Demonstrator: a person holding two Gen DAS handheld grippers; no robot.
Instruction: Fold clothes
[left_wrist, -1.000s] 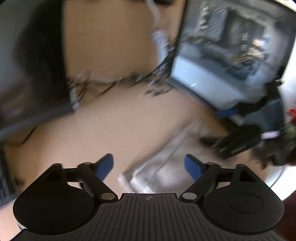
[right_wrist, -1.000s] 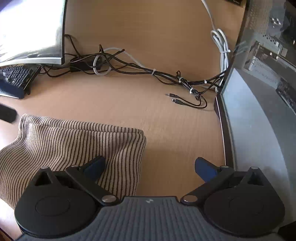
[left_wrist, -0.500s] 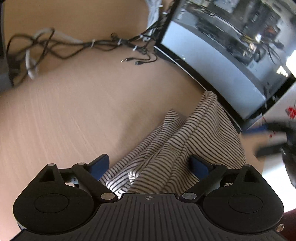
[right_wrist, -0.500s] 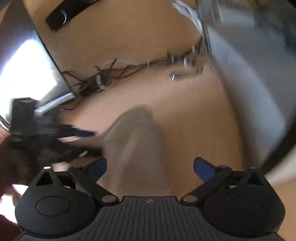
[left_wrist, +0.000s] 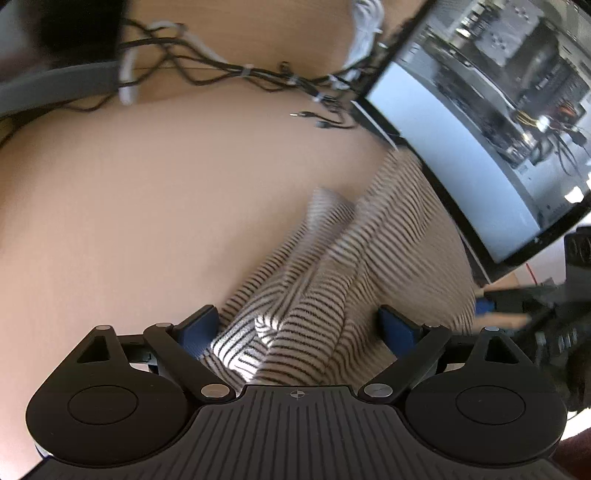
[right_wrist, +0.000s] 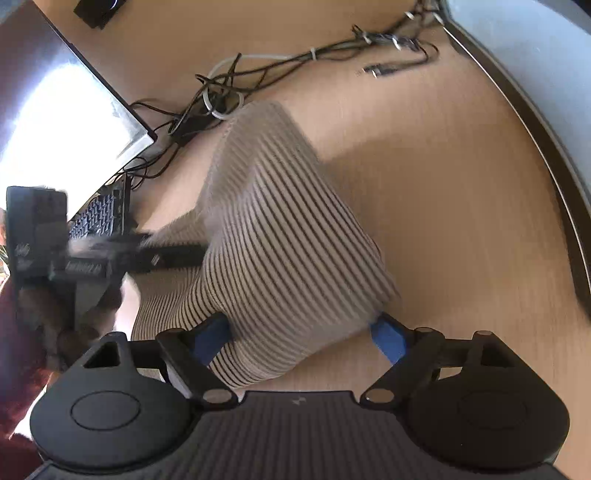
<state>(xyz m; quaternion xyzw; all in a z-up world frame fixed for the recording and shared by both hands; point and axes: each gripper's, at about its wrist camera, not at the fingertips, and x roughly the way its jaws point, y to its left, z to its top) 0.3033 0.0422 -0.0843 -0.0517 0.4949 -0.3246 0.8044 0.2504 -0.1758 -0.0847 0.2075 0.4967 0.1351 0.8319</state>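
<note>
Right hand-held gripper (right_wrist: 299, 332): jaws wide but just been closing; a fat fold of the striped garment (right_wrist: 280, 236) fills the gap. The cloth reaches both blue pads (right_wrist: 386, 334); whether they yet press it cannot be told.

Left hand-held gripper (left_wrist: 299, 328): jaws wide apart, bunched cloth between them. The left pad (left_wrist: 197, 326) is at the cloth's edge; the right pad shows no pinch. Judged not gripping.

Striped garment (left_wrist: 332, 280): beige knit with thin dark stripes, lying in a long rumpled heap on the tabletop (left_wrist: 147, 206), one end near the cables (right_wrist: 236, 81), a flank just beside the computer case (left_wrist: 461, 147).

Handling, as judged:
- Light; no strain on either hand.
- Soft and limp; sags and drapes wherever unsupported, holds no shape.
- Ribbed knit, likely stretchy; pulls long if tugged.
- Not slippery, not fragile; the pads should bite well.
- Layers are stacked; a deep bite may catch more than one.

Where to take hold, as judged: a hem or corner, one per hand, well apart, so the cloth hangs flat between them; the thick middle fold is a poor place.

Nearby: keyboard (right_wrist: 98, 218), monitor (right_wrist: 74, 107).
</note>
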